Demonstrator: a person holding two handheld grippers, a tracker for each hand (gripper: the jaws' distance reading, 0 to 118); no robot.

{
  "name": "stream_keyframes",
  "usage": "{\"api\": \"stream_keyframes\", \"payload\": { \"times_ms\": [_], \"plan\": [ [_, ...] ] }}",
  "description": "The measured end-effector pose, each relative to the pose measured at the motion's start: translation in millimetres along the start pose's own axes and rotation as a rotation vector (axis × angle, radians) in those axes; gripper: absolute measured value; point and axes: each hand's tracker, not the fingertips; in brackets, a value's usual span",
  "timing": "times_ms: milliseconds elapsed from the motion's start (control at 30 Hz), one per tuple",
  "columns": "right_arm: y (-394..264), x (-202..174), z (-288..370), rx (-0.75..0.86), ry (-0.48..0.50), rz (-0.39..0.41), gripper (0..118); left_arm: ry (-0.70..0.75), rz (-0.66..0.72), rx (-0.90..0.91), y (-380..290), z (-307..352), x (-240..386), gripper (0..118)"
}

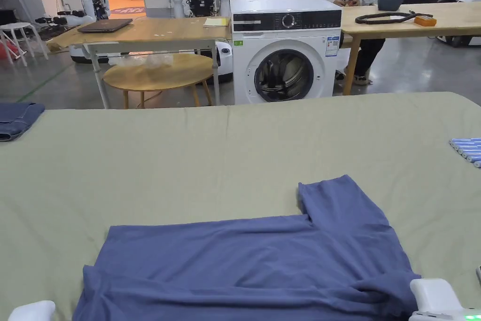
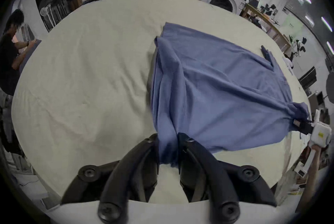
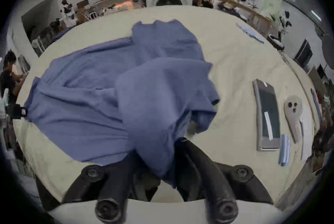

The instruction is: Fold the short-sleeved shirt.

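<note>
A blue short-sleeved shirt (image 1: 253, 265) lies spread on the pale green table (image 1: 235, 148), one sleeve pointing to the far right. My left gripper (image 2: 168, 141) is shut on the shirt (image 2: 216, 92) at its near left edge, cloth bunched between the black jaws. My right gripper (image 3: 159, 152) is shut on the shirt (image 3: 101, 101) at the near right edge, a fold of cloth draped over its jaws. The right gripper's white body (image 1: 434, 298) and the left one's (image 1: 30, 311) show at the bottom of the head view. The right gripper (image 2: 300, 124) also appears far right in the left gripper view.
A dark blue garment (image 1: 16, 117) lies at the table's far left edge. Blue-white items (image 1: 467, 148) sit at the right edge. A tablet-like device (image 3: 267, 116) and a grey tool (image 3: 293, 112) lie to the right. A washing machine (image 1: 286, 54) stands beyond the table.
</note>
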Motion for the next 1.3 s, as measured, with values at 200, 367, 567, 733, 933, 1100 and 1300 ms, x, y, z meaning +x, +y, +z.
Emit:
{"api": "stream_keyframes", "payload": {
  "times_ms": [200, 367, 567, 733, 933, 1100, 1300],
  "plan": [
    [-33.3, 24.4, 75.5, 0.034, 0.119, -0.079, 9, -0.028, -0.019, 0.043, -36.8, 62.4, -5.0, 15],
    [-77.2, 37.8, 89.2, -0.043, 0.130, -0.077, 9, 0.025, -0.053, -0.050, -90.6, 61.5, -21.6, 15],
    [-111.9, 43.5, 72.0, -0.081, 0.011, -0.097, 91, -0.099, 0.064, -0.052, -119.8, 57.7, -38.9, 40],
    [-81.7, 57.2, 134.8, 0.230, -0.003, -0.124, 109, -0.066, -0.070, 0.253, -95.4, 128.3, -20.1, 59],
    [-27.6, 38.5, 195.8, 0.593, 0.031, -0.140, 109, 0.032, -0.140, 0.689, -47.4, 175.6, 30.2, 65],
    [1.1, 16.4, 187.8, 0.595, 0.126, -0.125, 0, -0.083, -0.168, 0.588, -9.8, 162.3, 51.5, 0],
    [-3.8, 2.8, 142.8, 0.505, 0.153, -0.075, 0, -0.118, -0.121, 0.415, 33.1, 117.3, 38.7, 0]
  ]
}}
